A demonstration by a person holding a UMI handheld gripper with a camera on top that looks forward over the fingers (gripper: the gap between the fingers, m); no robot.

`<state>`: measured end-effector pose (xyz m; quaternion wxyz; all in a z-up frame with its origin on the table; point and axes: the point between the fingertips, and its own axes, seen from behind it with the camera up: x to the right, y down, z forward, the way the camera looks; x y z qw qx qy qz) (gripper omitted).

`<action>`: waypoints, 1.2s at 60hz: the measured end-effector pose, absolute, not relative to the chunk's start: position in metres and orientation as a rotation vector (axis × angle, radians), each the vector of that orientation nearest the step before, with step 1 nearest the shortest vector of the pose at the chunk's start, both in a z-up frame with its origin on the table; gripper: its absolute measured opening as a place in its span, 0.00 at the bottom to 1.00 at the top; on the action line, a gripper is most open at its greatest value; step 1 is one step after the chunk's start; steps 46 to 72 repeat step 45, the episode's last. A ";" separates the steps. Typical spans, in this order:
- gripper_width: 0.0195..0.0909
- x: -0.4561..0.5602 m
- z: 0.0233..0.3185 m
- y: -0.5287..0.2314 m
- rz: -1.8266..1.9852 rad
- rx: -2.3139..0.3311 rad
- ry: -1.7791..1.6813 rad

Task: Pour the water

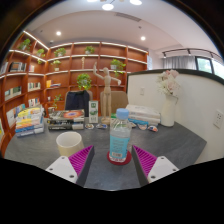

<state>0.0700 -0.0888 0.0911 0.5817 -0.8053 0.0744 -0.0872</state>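
Standing upright on a grey table (40, 150), a water bottle (120, 138) sits between the gripper's (113, 160) wide-spread fingers, untouched.

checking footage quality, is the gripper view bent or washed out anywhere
Gripper view: strong wide-angle bending, the bookshelves curve; ceiling lights blow out to white; the water bottle standing between the open gripper fingers reads clearly, the table is evenly lit.

Single gripper-mounted wide-angle view, low over grey table (40, 150), facing forward past fingers (80, 160) toward bookshelves (60, 70), bottle (120, 137) close
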 end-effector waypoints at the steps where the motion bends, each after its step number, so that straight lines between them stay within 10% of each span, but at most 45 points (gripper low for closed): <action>1: 0.78 0.066 0.095 -0.094 -0.199 -1.879 0.162; 22: 0.78 0.014 0.144 -0.145 -0.017 -1.801 0.081; 72: 0.76 0.013 0.129 -0.150 -0.049 -1.850 0.010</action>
